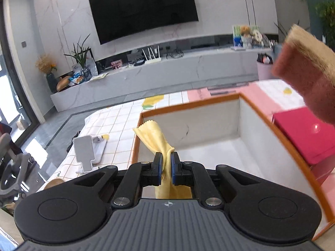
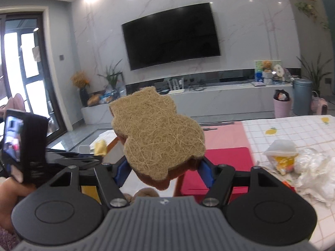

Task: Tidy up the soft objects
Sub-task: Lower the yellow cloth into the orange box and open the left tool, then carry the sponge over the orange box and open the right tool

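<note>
My left gripper (image 1: 166,168) is shut on a yellow cloth (image 1: 156,139), which hangs over the near left part of an open white box with an orange rim (image 1: 247,101). The box's white floor (image 1: 209,152) shows beneath it. My right gripper (image 2: 163,167) is shut on a bear-shaped scrub sponge (image 2: 157,133), tan fibre on top and reddish-brown underneath, held up in the air. The same sponge (image 1: 307,71) shows at the upper right of the left wrist view, above the box's right side. The yellow cloth (image 2: 100,147) also shows small at the left of the right wrist view.
A magenta lid or flat box (image 1: 307,133) lies right of the orange-rimmed box on a pink mat (image 2: 226,133). A white phone stand (image 1: 85,150) sits on the checked tablecloth at left. Crumpled plastic bags and a food cup (image 2: 293,159) lie at right. A TV wall stands behind.
</note>
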A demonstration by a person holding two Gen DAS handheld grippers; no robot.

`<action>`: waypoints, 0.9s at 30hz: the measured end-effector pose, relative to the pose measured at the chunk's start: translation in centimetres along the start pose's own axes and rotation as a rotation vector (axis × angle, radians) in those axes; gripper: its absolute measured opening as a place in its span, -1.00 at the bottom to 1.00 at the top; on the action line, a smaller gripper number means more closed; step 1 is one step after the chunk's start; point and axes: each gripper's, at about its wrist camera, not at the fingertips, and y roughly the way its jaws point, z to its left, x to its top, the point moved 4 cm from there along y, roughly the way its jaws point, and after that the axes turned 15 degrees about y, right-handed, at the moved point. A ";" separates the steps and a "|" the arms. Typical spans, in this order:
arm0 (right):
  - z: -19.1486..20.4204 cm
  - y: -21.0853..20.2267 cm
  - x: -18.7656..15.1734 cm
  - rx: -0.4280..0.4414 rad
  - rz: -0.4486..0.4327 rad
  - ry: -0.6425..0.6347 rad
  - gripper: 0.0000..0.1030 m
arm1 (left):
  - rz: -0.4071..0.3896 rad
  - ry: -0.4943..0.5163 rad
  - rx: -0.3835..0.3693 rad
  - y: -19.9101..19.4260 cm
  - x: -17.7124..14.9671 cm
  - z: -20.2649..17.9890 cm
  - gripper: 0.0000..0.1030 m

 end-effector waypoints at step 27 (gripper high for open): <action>2.9 3.6 0.4 0.067 0.245 -0.222 0.29 | -0.017 -0.169 0.146 -3.5 -0.7 8.8 0.53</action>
